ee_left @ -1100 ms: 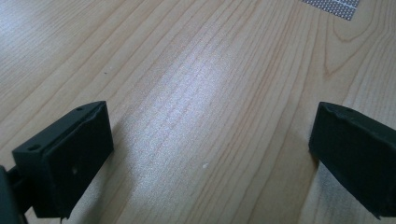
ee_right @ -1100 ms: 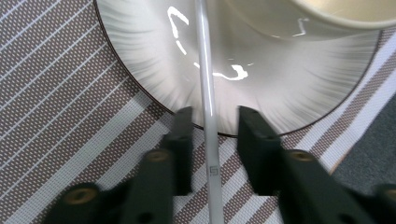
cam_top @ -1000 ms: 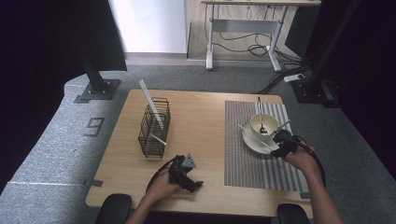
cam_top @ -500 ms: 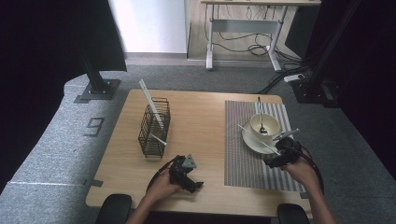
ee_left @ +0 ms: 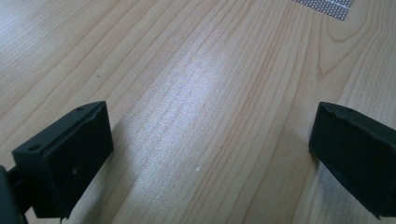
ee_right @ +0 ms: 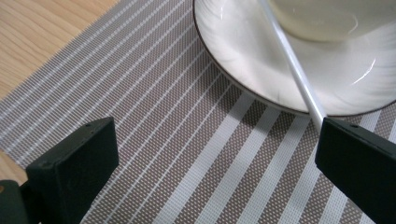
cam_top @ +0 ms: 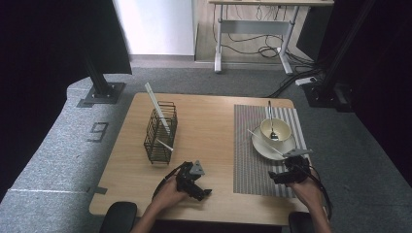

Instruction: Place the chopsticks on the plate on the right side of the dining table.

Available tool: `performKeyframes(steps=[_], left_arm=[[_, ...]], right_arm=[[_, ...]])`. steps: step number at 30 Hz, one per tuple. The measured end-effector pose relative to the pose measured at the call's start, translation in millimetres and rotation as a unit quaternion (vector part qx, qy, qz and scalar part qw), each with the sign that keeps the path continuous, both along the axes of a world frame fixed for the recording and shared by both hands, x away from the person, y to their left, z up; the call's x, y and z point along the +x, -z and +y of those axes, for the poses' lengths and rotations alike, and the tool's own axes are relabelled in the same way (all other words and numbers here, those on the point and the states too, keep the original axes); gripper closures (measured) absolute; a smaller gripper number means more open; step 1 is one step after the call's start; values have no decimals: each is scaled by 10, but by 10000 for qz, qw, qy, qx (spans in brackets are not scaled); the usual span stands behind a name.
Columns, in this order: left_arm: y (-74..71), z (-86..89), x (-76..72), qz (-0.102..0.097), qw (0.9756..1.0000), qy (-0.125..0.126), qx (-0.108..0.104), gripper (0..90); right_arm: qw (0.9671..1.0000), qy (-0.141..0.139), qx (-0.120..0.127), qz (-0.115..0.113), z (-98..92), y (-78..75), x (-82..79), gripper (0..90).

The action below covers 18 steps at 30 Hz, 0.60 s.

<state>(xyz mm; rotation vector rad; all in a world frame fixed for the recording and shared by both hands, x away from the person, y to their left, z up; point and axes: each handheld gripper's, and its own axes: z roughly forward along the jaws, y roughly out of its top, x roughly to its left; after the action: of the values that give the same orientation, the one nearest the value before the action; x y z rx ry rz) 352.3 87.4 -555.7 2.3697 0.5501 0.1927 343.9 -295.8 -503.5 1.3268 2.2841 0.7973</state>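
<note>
Your left gripper [ee_left: 210, 154] sat spread over the bare light wooden table [ee_left: 196, 70]. Your right gripper [ee_right: 215, 158] gaped on the striped grey woven placemat [ee_right: 187, 154], the round white saucer [ee_right: 243, 60] at its 12 o'clock. A thin white stick [ee_right: 292, 63] crossed the saucer toward the jaw at 3 o'clock.

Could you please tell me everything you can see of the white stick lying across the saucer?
The white stick is thin, straight and smooth, plastic-looking. It lies slanted across the white saucer, passing beside the cup, and overhangs the rim toward the person. In the right gripper view its near end runs behind one jaw of the open right tongs; whether they touch is unclear.
</note>
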Motion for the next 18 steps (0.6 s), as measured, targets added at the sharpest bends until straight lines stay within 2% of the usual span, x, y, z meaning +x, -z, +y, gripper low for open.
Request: performKeyframes(steps=[8, 15, 18], left_arm=[[1, -7, -1, -3, 10000, 37, -5, 0], [1, -11, -2, 1, 10000, 44, -9, 0], [1, -10, -2, 2, 10000, 45, -9, 0]], right_arm=[[9992, 219, 232, -235, -60, 105, -19, 0], [9993, 264, 165, -221, -58, 197, 27, 0], [9994, 258, 61, -227, -25, 232, 89, 1]])
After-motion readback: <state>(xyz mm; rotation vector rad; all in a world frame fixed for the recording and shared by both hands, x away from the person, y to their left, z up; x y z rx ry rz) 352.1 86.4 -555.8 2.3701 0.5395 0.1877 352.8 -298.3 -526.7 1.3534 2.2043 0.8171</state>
